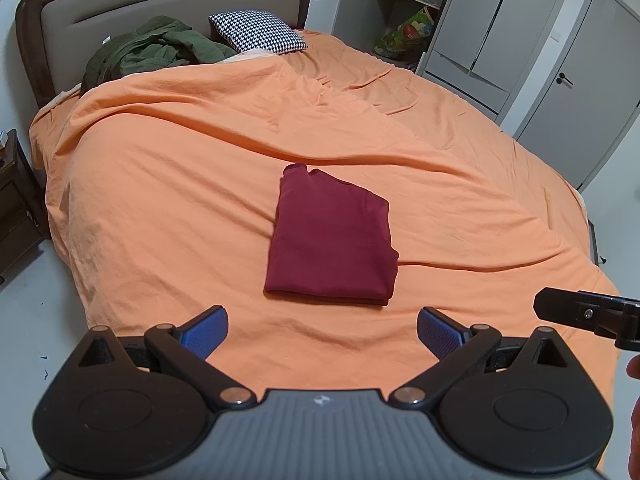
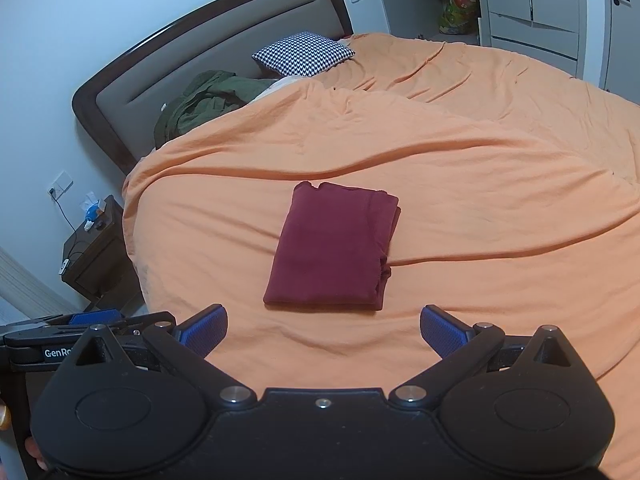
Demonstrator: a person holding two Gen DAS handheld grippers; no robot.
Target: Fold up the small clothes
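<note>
Maroon garment point(image 1: 332, 240), folded into a compact rectangle, lies mid-bed on the orange cover point(image 1: 160, 200). Folding appears complete; any next move would call only for setting it aside. Left gripper point(image 1: 322, 330) and right gripper point(image 2: 323, 330) hover short of it, fingers spread, holding nothing.

both views are evenly lit by soft indoor light with a cool, bluish cast on the walls. shadows are faint: thin dark lines lie in the folds of the orange bedspread point(image 1: 192, 184) and under the edge of the folded maroon garment point(image 1: 332, 240). focus is sharp throughout (no motion blur). fisheye distortion bends the headboard point(image 2: 208, 52) and darkens the corners.
</note>
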